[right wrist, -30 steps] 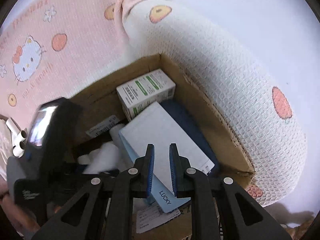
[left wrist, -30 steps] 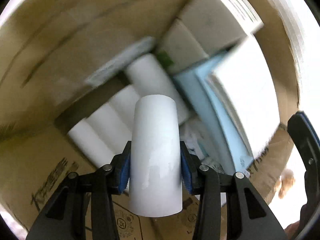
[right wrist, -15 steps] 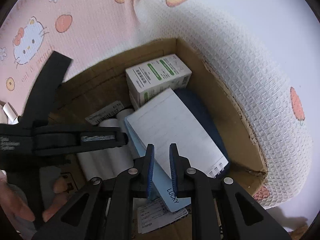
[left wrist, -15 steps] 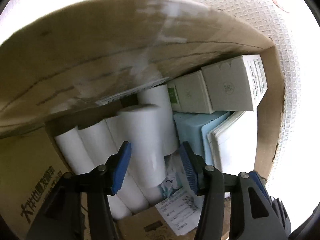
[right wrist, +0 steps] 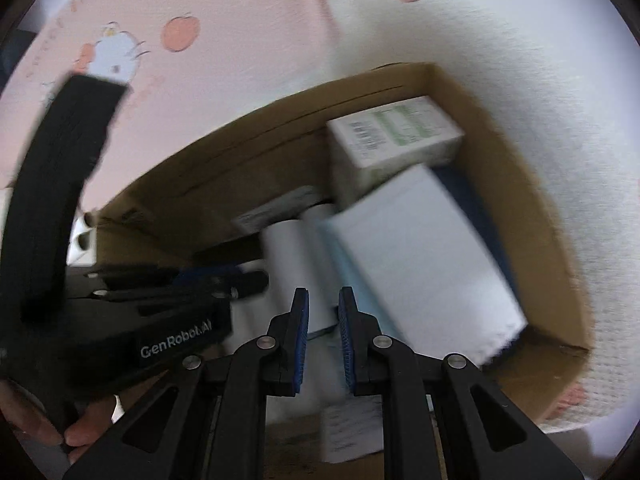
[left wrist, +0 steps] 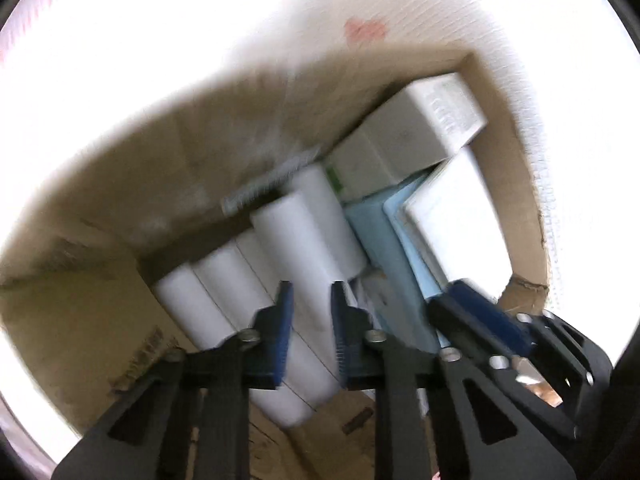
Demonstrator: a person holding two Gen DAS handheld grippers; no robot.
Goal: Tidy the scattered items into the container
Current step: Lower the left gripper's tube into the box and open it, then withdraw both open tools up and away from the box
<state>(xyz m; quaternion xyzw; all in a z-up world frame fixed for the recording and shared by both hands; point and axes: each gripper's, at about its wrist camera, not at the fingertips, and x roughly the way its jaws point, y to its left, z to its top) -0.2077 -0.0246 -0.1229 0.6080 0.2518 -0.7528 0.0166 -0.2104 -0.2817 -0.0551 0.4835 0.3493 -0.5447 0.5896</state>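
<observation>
**Rolls packed in the box**

While its jaws close on nothing, the left hand-held gripper [left wrist: 311,308] hangs over white rolls [left wrist: 296,248] lying inside the cardboard box [left wrist: 120,208]; the right hand-held gripper [right wrist: 323,312] is pressed together, empty

The cardboard box [right wrist: 496,184] is nearly packed. White rolls [left wrist: 296,240] lie side by side along its left half, touching one another. A light blue notebook [right wrist: 432,256] leans across the right half against a white carton [right wrist: 396,128] wedged into the far right corner. The only bare floor shows in the near right corner. Above the rolls hovers the left gripper [left wrist: 311,320], jaws closing on nothing. The right gripper [right wrist: 323,320], closed and empty, hangs just beside it, crowding the opening.
</observation>
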